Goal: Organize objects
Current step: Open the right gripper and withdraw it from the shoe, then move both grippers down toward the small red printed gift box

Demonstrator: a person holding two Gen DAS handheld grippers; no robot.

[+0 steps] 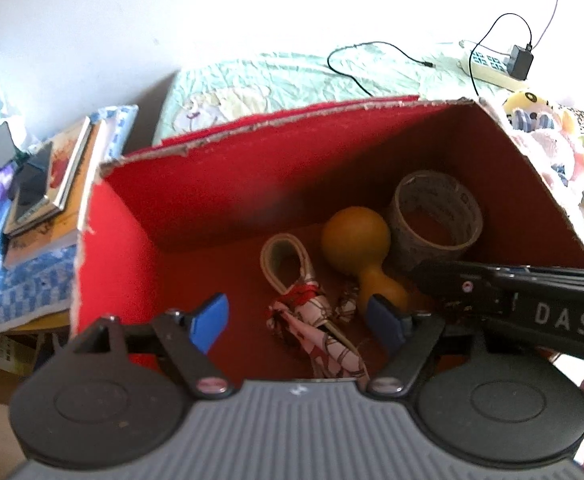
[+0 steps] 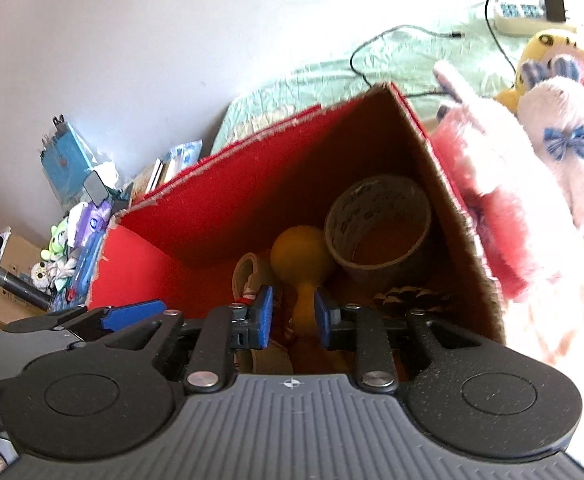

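**Two grippers over a red box**

The red box (image 1: 220, 184) fills mid-frame, holding a tape roll (image 1: 435, 212), yellow gourd (image 1: 355, 236) and patterned cloth bundle (image 1: 323, 320). The left gripper (image 1: 295, 320) fingers are spread, empty. The right gripper (image 2: 292, 314) fingers flank the gourd's neck; contact unclear.

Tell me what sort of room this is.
Probably a bedroom in a home: a pale green quilted bedspread lies behind the red-lined cardboard box, pink and yellow plush toys are heaped beside it, and a white power strip rests on the bed.
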